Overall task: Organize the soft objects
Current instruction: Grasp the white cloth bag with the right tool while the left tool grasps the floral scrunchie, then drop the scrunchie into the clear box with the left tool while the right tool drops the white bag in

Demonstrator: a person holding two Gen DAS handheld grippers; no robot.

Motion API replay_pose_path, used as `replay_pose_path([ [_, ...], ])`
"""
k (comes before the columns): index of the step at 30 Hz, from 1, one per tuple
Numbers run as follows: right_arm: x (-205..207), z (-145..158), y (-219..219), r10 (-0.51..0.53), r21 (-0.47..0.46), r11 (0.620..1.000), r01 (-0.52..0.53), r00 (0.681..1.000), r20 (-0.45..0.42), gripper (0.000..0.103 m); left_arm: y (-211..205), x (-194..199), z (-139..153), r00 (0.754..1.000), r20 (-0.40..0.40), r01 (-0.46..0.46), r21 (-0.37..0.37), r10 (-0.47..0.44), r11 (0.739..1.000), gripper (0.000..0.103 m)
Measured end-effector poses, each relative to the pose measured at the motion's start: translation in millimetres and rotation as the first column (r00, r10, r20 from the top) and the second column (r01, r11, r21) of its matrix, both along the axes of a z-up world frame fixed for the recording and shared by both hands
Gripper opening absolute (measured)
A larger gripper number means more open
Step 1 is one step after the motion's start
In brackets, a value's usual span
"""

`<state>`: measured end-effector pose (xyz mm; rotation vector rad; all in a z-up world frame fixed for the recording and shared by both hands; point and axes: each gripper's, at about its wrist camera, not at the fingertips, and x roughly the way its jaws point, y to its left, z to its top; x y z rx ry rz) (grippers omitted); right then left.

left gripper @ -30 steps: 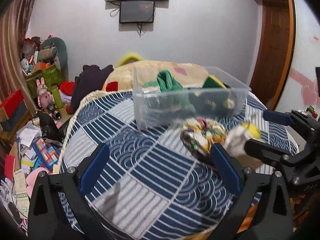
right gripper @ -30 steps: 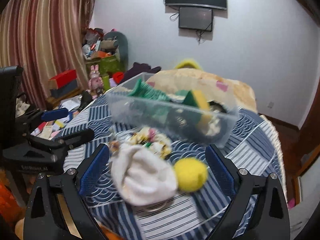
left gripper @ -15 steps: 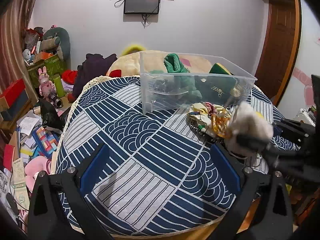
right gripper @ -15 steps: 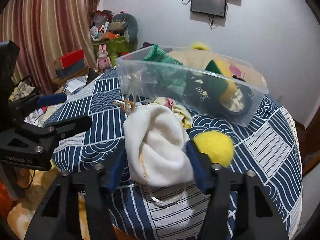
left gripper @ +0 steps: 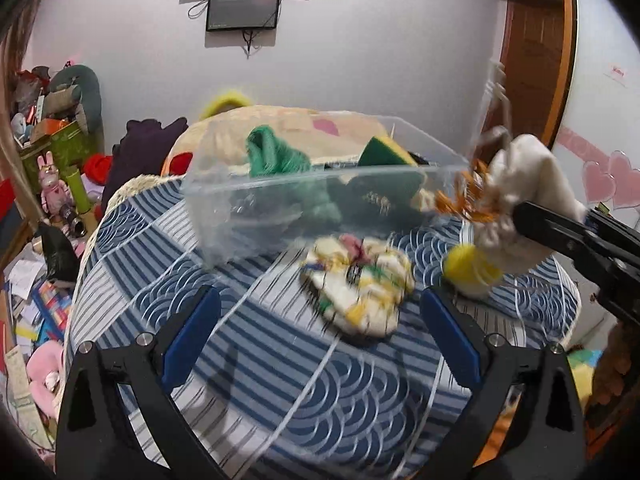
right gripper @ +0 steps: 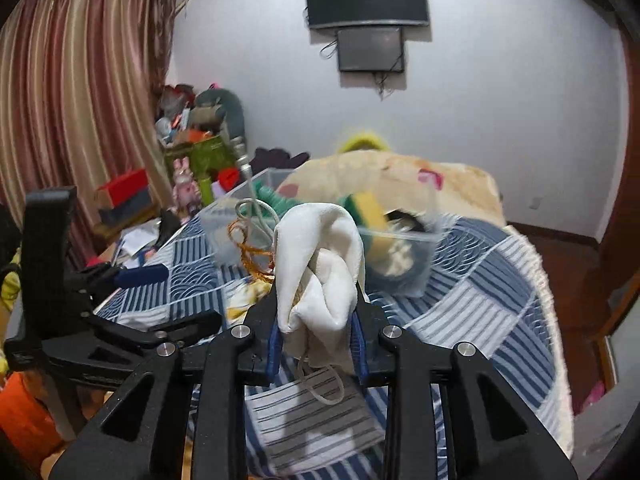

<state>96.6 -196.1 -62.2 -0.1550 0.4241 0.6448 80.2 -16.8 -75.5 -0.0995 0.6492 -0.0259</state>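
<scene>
My right gripper is shut on a white cloth pouch with an orange cord and holds it lifted above the table; the pouch shows at the right of the left wrist view. My left gripper is open and empty above the patterned tablecloth. A floral fabric piece and a yellow ball lie on the cloth before a clear plastic bin that holds a green cloth and a green-yellow sponge.
The round table has a blue and white patterned cloth. A beige blanket lies behind the bin. Toys, boxes and papers clutter the floor at left. A wooden door stands at right.
My right gripper closed on the white pouch and lifted it off the table toward the bin. The yellow ball stayed on the cloth. The left gripper moved closer to the floral piece.
</scene>
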Motion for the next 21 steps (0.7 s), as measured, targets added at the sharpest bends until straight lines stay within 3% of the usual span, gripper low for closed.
replay_pose_path([
  [3, 4, 1, -8, -0.045, -0.004, 0.999, 0.045, 0.999, 0.018, 0.025, -8, 19, -1, 1.0, -0.013, 0.007, 0.033, -0.006, 0.999, 0.081],
  [7, 10, 1, -18, -0.073, 0.015, 0.997, 0.073, 0.997, 0.004, 0.025, -6, 43, -11, 0.997, -0.082, 0.005, 0.019, -0.003, 1.0, 0.062],
  [10, 12, 1, -23, -0.086, 0.021, 0.996, 0.086, 0.996, 0.005, 0.025, 3, 56, -22, 0.989, -0.149, -0.009, -0.026, 0.005, 1.0, 0.049],
  [13, 16, 1, -29, -0.088, 0.034, 0.996, 0.088, 0.996, -0.007, 0.025, 8, 63, -29, 0.982, -0.188, 0.002, -0.078, -0.016, 0.997, 0.044],
  [14, 18, 0, -30, -0.088, 0.036, 0.995, 0.089, 0.996, -0.012, 0.025, 8, 64, -29, 0.982, -0.187, 0.007, -0.085, -0.022, 0.996, 0.043],
  [17, 19, -2, -29, -0.088, 0.036, 0.995, 0.088, 0.996, -0.025, 0.025, 3, 65, -27, 0.982, -0.182, 0.04, -0.083, -0.055, 0.996, 0.027],
  [21, 18, -2, -27, -0.085, 0.03, 0.996, 0.085, 0.996, -0.024, 0.025, -9, 59, -24, 0.986, -0.158, 0.053, -0.025, -0.056, 0.998, 0.012],
])
